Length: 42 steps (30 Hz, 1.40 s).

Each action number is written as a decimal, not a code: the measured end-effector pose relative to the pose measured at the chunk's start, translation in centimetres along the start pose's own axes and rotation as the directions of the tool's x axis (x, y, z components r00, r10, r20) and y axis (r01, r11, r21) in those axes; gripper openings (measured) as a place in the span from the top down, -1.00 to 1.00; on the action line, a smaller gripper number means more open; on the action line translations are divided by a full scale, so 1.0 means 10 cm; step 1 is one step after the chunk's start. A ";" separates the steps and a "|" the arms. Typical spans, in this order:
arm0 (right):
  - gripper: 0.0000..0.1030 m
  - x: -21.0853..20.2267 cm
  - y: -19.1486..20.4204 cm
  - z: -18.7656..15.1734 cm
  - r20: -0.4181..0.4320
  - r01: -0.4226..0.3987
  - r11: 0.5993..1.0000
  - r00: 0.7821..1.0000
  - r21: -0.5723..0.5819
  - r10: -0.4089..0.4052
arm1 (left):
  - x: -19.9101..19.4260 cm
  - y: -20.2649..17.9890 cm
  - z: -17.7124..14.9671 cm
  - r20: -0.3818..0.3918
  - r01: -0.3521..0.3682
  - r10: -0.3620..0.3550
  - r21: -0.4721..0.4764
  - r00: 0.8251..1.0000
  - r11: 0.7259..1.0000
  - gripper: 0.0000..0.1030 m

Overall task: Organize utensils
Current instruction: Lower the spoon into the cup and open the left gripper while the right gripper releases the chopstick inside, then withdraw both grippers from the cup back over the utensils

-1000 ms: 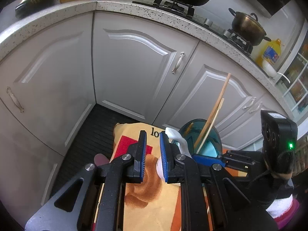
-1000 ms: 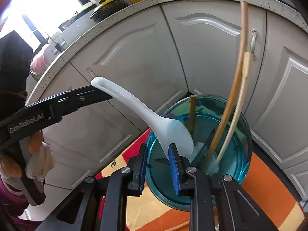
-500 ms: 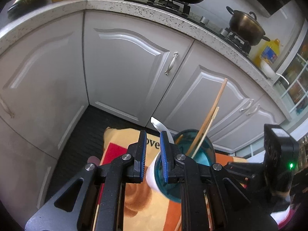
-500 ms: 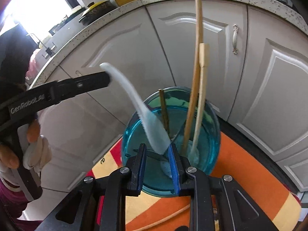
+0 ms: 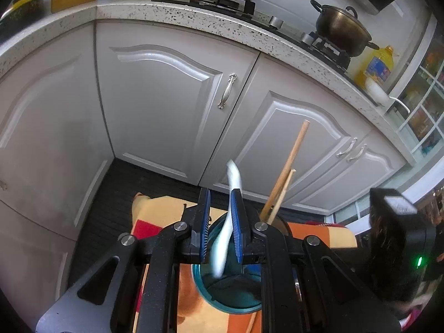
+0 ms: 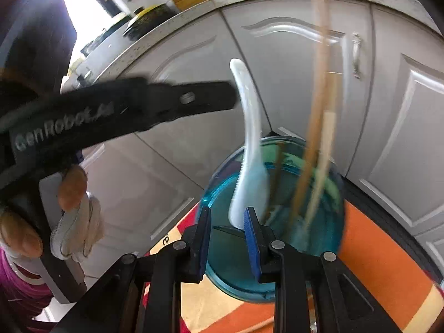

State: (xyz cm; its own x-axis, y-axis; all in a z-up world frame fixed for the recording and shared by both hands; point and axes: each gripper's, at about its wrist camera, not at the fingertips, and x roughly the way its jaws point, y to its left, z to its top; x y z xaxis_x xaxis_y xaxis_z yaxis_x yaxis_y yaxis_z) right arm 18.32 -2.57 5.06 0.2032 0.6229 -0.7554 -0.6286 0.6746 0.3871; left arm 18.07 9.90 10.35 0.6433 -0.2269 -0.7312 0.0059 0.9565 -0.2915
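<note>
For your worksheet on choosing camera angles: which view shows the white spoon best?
The right wrist view: the white spoon shows whole, handle tip up and bowl down inside the blue cup. In the left wrist view, the left gripper partly hides it; only the handle and a blurred lower part show.
</note>
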 end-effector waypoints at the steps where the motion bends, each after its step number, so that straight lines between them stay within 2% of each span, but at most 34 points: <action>1: 0.53 -0.04 -0.04 -0.03 0.005 0.006 1.000 1.000 0.008 -0.006 | -0.01 0.00 -0.01 0.000 -0.002 0.002 0.002 1.000 1.000 0.75; 5: 0.53 -0.13 -0.13 -0.12 0.002 0.021 1.000 1.000 0.019 -0.021 | -0.09 0.02 -0.07 0.004 -0.012 0.012 0.014 1.000 1.000 0.75; 8: 0.53 -0.21 -0.15 -0.20 0.017 0.001 1.000 1.000 0.029 -0.002 | -0.16 -0.01 -0.16 0.007 -0.020 0.020 0.033 1.000 0.999 0.73; 11: 0.53 -0.30 -0.14 -0.32 0.025 0.034 0.999 0.999 0.019 -0.035 | -0.23 -0.07 -0.28 0.010 -0.029 0.029 0.053 1.000 0.998 0.69; 16: 0.51 -0.49 -0.12 -0.58 0.058 0.095 0.995 0.994 0.032 -0.097 | -0.33 -0.27 -0.55 0.025 -0.053 0.050 0.099 0.998 0.994 0.38; 19: 0.45 -0.62 -0.10 -0.72 0.071 0.137 0.990 0.988 0.030 -0.139 | -0.38 -0.39 -0.73 0.027 -0.058 0.055 0.116 0.998 0.992 0.29; 21: 0.36 -0.73 -0.08 -0.81 0.084 0.175 0.984 0.981 0.034 -0.178 | -0.42 -0.47 -0.83 0.030 -0.065 0.061 0.134 0.998 0.989 0.27; 25: 0.33 -0.87 -0.10 -1.01 0.098 0.210 0.976 0.972 0.059 -0.215 | -0.47 -0.63 -1.03 0.033 -0.070 0.066 0.154 0.997 0.985 0.25; 36: 0.25 -1.33 -0.18 -1.51 0.142 0.352 0.921 0.916 0.168 -0.376 | -0.49 -1.00 -1.42 0.011 -0.061 0.060 0.199 0.998 0.978 0.24; 42: 0.24 -1.44 -0.20 -1.70 0.139 0.375 0.906 0.904 0.199 -0.404 | -0.46 -1.15 -1.58 0.005 -0.057 0.058 0.223 0.998 0.973 0.24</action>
State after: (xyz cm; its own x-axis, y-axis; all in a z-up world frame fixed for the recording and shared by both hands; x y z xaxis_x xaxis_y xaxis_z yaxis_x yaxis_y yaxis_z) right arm 3.90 -19.68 6.18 0.5426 0.3454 -0.7657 -0.3440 0.9230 0.1726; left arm 2.99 -2.93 7.32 0.6463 -0.1706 -0.7438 0.1396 0.9847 -0.1045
